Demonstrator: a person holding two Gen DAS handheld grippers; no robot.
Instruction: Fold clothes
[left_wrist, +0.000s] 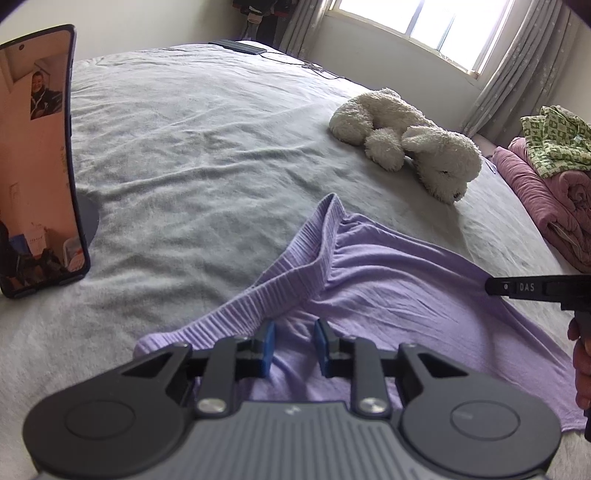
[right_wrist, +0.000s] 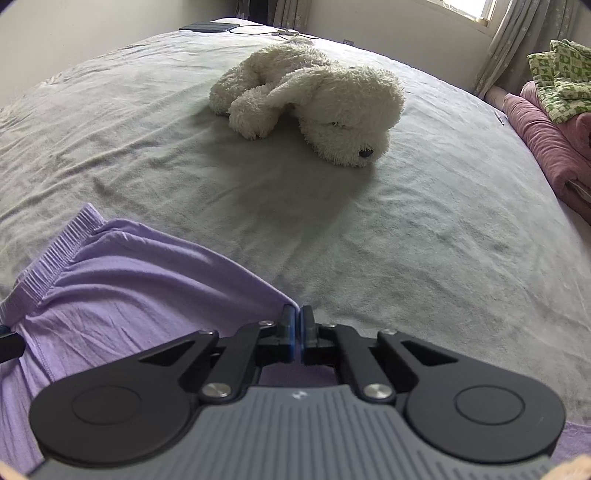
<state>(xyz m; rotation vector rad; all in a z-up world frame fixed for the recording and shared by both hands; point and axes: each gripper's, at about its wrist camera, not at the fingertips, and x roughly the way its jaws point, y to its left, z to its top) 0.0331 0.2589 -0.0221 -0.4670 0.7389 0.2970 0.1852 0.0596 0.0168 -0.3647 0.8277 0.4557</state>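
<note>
A lavender garment (left_wrist: 388, 280) with a ribbed waistband (left_wrist: 295, 258) lies crumpled on the grey bed sheet (left_wrist: 192, 155). My left gripper (left_wrist: 294, 345) hangs low over the garment beside the waistband. Its blue pads (left_wrist: 268, 343) stand a narrow gap apart, and I see no fabric pinched between them. My right gripper (right_wrist: 297, 319) is shut on the garment's (right_wrist: 129, 280) right edge, which rises to its fingertips. In the left wrist view the right gripper (left_wrist: 491, 286) comes in from the right edge, with a hand (left_wrist: 583, 369) behind it.
A white plush dog (right_wrist: 314, 96) lies on the bed beyond the garment. A phone on a stand (left_wrist: 37, 158) is at the left. Folded pink bedding (left_wrist: 546, 192) with a green patterned cloth (left_wrist: 554, 136) sits at the right edge. Cables and a dark flat thing (right_wrist: 208, 26) lie at the far side.
</note>
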